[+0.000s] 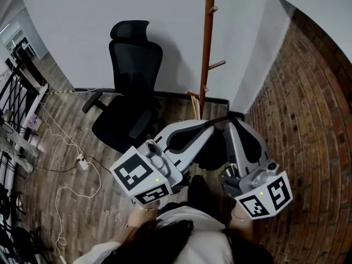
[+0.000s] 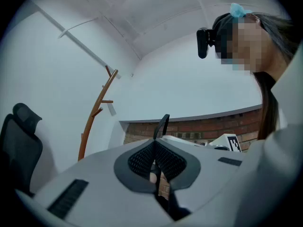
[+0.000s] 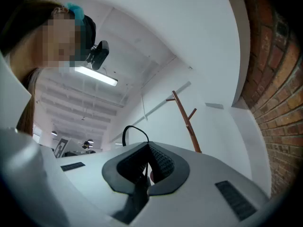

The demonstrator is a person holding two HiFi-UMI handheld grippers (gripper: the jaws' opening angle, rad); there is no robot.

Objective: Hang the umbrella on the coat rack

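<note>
The wooden coat rack (image 1: 207, 48) stands against the white wall with short pegs up its pole; it also shows as a coat rack (image 2: 97, 115) and coat rack (image 3: 187, 122) in the gripper views. Both grippers are held close to the person's body, tips side by side. A thin black umbrella strap (image 1: 219, 120) runs between the tips. My left gripper (image 1: 212, 125) is shut on the strap (image 2: 163, 124). My right gripper (image 1: 231, 120) is shut on the strap's loop (image 3: 135, 130). A dark bulk (image 1: 212, 157), probably the folded umbrella, hangs between the grippers, mostly hidden.
A black office chair (image 1: 129, 92) stands left of the rack. A red brick wall (image 1: 308, 120) closes the right side. White cables and a power strip (image 1: 82, 163) lie on the wooden floor at left, beside desk frames (image 1: 16, 120).
</note>
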